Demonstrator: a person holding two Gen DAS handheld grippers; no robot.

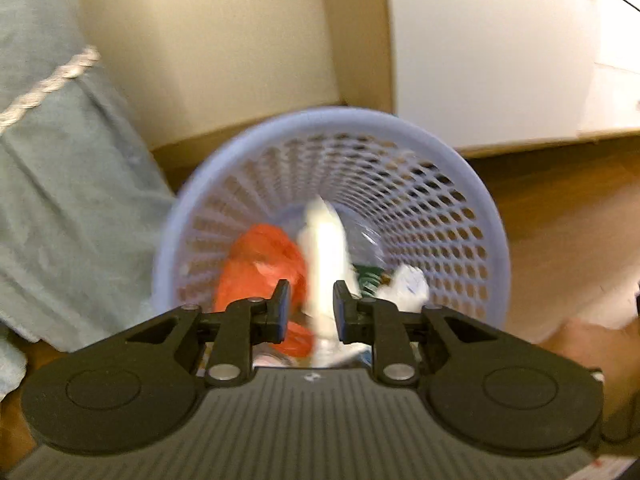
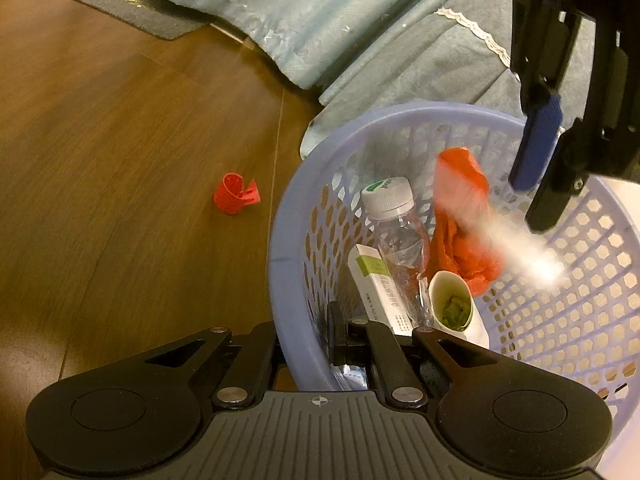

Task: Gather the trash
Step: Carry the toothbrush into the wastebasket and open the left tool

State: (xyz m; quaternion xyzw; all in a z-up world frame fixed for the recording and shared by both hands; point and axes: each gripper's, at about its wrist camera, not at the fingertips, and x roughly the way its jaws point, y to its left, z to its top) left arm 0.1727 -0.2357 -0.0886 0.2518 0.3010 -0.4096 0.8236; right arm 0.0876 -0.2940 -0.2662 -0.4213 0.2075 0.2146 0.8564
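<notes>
Wooden floor point(image 2: 120, 120), beige wall point(image 1: 208, 48)
</notes>
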